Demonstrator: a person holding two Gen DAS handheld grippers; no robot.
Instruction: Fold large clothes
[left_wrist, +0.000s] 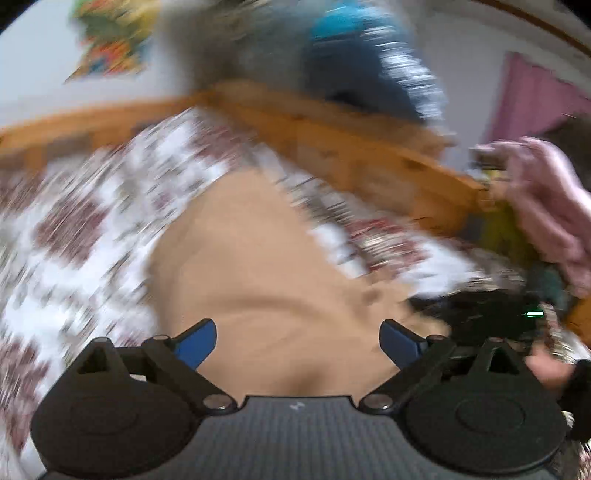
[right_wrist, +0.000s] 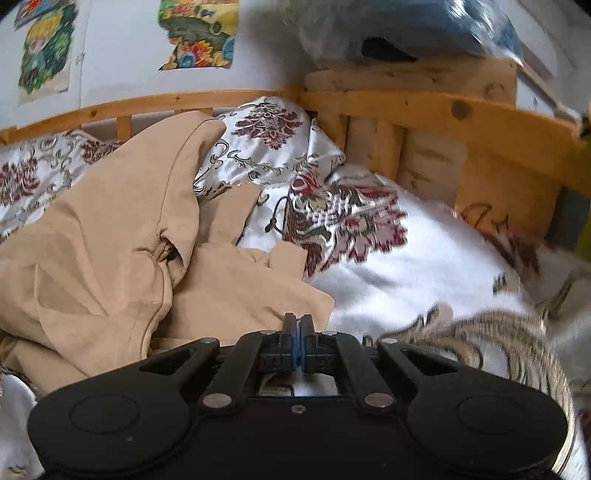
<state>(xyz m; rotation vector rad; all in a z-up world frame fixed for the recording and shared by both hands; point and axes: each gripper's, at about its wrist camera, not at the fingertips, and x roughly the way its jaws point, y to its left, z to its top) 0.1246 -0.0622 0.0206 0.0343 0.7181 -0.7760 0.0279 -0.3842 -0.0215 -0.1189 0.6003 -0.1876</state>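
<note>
Fingers (left_wrist: 195, 343) of the left gripper (left_wrist: 298, 341) stand wide apart with nothing between them, poised over the tan garment (right_wrist: 110, 236), which fills the space just ahead of and beneath them in the badly blurred left wrist view. On the right gripper (right_wrist: 297, 332) the fingers are pressed together; whether a thin edge of cloth is caught between them I cannot tell, though the garment's near right corner lies just beside their tips. In the right wrist view the garment sits crumpled on the bed's patterned bedspread (right_wrist: 424, 258), bunched to the left, running from near to far toward the wooden bed rail (right_wrist: 461, 107). The empty left gripper looks the better placed to grasp next. A patterned pillow (right_wrist: 269, 140) lies at the far end, and pictures (right_wrist: 195, 33) hang on the wall behind.
</note>
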